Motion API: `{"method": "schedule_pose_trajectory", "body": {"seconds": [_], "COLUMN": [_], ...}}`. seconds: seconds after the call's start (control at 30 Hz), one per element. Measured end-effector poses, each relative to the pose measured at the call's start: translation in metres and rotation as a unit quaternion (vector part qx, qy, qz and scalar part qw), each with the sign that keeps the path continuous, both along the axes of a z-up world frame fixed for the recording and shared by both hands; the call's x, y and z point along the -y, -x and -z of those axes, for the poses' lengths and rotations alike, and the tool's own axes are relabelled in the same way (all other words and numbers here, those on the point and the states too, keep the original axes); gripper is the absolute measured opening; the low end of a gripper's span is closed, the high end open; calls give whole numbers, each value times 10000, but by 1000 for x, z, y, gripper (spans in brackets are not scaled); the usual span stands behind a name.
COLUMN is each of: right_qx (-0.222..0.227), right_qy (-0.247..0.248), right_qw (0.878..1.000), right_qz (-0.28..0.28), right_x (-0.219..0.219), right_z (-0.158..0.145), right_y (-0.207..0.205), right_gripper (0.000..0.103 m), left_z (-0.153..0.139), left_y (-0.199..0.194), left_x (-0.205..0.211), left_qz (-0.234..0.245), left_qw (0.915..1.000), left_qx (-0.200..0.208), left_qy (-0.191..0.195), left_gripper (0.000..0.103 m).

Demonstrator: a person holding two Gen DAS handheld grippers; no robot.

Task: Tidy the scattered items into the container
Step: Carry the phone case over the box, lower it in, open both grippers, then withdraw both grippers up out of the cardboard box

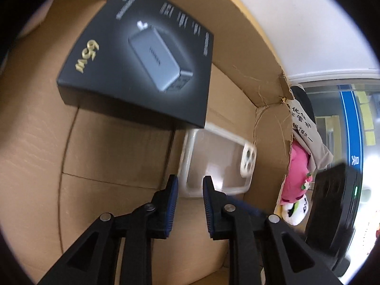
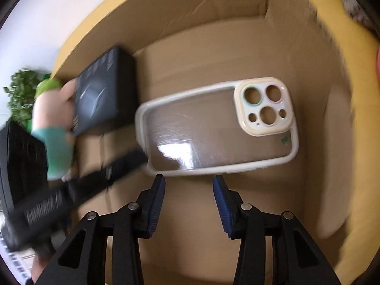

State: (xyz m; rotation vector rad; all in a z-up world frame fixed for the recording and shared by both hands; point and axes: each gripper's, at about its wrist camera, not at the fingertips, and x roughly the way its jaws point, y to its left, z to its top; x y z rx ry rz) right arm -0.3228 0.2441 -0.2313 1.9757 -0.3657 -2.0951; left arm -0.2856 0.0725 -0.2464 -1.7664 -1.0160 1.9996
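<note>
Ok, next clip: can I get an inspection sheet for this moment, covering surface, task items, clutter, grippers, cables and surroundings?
Surface: brown cardboard box, open, creased walls, one top corner torn.
Task items: black charger carton with gold print inside the box, one corner overlapping the clear phone case with cream camera frame, which lies flat on the box floor.
Clutter: pink and white plush toy and printed beige cloth outside the box.
Grippers: left gripper and right gripper both over the box, jaws open, holding nothing.
Cables: nothing seen.
Surroundings: white wall, green plant, blurred black device beside the box.
</note>
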Motion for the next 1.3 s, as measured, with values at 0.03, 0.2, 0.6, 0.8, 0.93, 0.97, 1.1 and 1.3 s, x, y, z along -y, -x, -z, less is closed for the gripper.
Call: {"method": "schedule_pose_trajectory", "body": {"seconds": [0.03, 0.2, 0.6, 0.8, 0.93, 0.97, 1.1, 1.3], "right_qx": [-43, -223, -1220, -1833, -2131, -2209, -2533, -2851], "right_qy": [-49, -296, -896, -877, -897, -913, -928, -741], "right_qw": [10000, 9993, 9873, 9784, 9721, 9702, 9622, 9550], "right_qz": [-25, -102, -482, -392, -394, -388, -386, -356], "right_x": [-1, 1, 14, -1, -1, -1, -2, -4], "right_z": [-1, 2, -64, -135, -178, -187, -228, -263], "right_y": [7, 46, 8, -67, -95, -103, -139, -180], "right_gripper": [46, 46, 103, 102, 102, 103, 103, 102], "left_z": [0, -4, -95, -160, -199, -206, -238, -271], "left_y": [0, -3, -37, -82, -103, -109, -135, -172], "left_x": [0, 0, 2, 24, 24, 25, 24, 28], "left_qz": [42, 280, 964, 1037, 874, 824, 657, 513], "left_qw": [10000, 9995, 9708, 9442, 9309, 9283, 9222, 9155], "left_qx": [22, -11, -1295, -1816, -2000, -2060, -2275, -2517], "left_qy": [23, 151, 1774, 2545, 2930, 2985, 3057, 3095], "left_gripper": [19, 19, 77, 77, 76, 76, 76, 71]}}
